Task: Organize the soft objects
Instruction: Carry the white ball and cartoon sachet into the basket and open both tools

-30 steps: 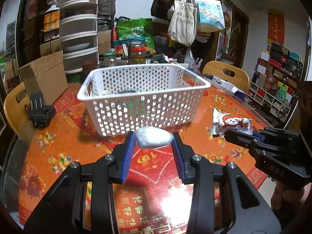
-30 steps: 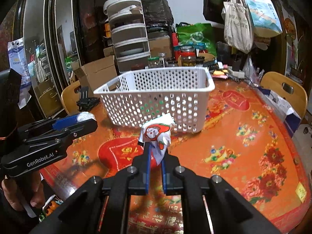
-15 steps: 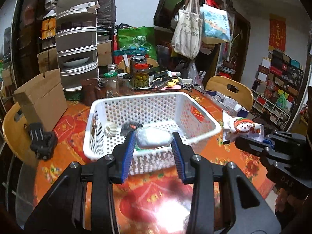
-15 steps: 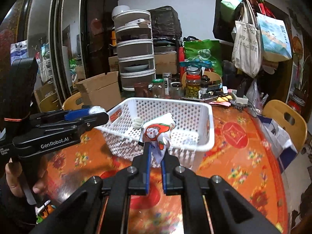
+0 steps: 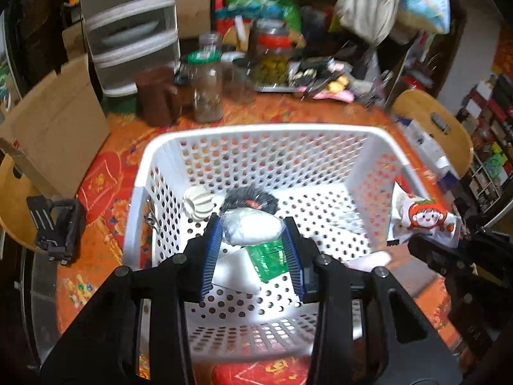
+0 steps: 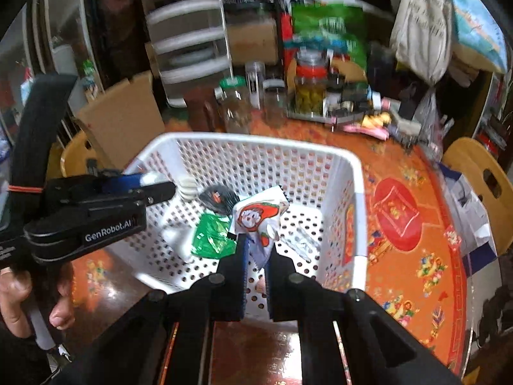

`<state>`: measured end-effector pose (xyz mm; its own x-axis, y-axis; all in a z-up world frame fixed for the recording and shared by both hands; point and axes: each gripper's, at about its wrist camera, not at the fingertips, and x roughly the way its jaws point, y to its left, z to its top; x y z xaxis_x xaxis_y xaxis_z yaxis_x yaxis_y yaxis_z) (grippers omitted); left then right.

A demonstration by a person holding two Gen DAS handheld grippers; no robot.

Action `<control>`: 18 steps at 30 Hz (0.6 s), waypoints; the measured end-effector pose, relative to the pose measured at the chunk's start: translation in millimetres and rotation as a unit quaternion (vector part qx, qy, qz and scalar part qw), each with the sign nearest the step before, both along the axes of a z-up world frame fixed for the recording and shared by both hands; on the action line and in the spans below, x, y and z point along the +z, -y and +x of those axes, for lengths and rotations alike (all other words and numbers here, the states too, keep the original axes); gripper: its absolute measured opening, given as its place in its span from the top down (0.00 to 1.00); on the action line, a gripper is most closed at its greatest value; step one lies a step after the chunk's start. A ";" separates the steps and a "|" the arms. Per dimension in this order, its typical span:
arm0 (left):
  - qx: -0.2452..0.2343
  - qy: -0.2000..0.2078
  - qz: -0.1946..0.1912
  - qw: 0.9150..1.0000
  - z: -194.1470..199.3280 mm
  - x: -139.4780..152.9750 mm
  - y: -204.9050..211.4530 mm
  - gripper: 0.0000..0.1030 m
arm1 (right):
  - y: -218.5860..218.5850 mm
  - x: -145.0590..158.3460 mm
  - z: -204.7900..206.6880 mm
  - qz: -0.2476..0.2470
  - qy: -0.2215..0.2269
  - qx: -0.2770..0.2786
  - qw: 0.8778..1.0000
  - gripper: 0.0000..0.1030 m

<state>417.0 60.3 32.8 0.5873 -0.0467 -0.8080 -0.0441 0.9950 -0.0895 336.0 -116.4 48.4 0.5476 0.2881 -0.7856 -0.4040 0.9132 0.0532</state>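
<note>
My left gripper [image 5: 251, 224] is shut on a white soft lump in clear wrap [image 5: 251, 231], held over the inside of the white perforated basket [image 5: 256, 131]. My right gripper [image 6: 256, 247] is shut on a white packet printed with a red cartoon figure [image 6: 256, 218], also above the basket [image 6: 256, 139]. That packet [image 5: 423, 218] and the right gripper [image 5: 449, 256] show at the right of the left wrist view. The left gripper [image 6: 154, 189] shows at the left of the right wrist view. Inside the basket lie a green packet [image 6: 211, 237], a white ribbed piece [image 5: 198, 205] and a dark fuzzy item [image 5: 250, 200].
Glass jars [image 5: 206, 86], a brown mug [image 5: 154, 96] and a stack of drawers [image 5: 128, 29] stand behind the basket on the orange patterned table [image 6: 416, 256]. A cardboard box [image 5: 54, 134] and a black holder [image 5: 54, 224] sit left. Wooden chairs [image 6: 481, 179] ring the table.
Both grippers have moved forward and tipped downward, from in front of the basket to above its inside, each still shut on its object. The basket's contents have come into view.
</note>
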 end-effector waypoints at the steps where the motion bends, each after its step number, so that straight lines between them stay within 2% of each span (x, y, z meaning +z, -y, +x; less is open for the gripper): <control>1: -0.001 -0.014 0.001 1.000 7.0 -6.5 0.5 0.65 | -2.8 -6.9 6.0 -0.006 -0.009 -0.002 1.000 0.93; 5: -0.006 -0.067 0.006 0.998 22.9 -33.3 4.5 0.65 | -13.1 -27.5 23.4 -0.030 -0.033 -0.006 0.999 0.93; 9: -0.013 -0.091 0.016 0.996 32.2 -47.4 11.5 0.65 | -16.8 -36.4 36.6 -0.037 -0.050 -0.011 0.998 0.93; 15: -0.011 -0.097 0.025 0.995 31.7 -55.1 11.6 0.65 | -16.0 -47.2 47.9 -0.038 -0.065 -0.015 0.997 0.90; 17: -0.013 -0.093 0.015 0.995 31.1 -53.9 9.2 0.59 | -14.2 -49.0 48.9 -0.034 -0.066 -0.014 0.997 0.89; 18: -0.016 -0.089 0.007 0.996 30.1 -52.3 8.3 0.55 | -13.3 -48.9 49.6 -0.033 -0.065 -0.014 0.997 0.85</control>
<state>447.2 52.0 -19.5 0.4329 -0.0508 -0.9000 -0.0271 0.9972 -0.0694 385.6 -103.1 -0.5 0.4477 0.2203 -0.8666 -0.3728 0.9269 0.0431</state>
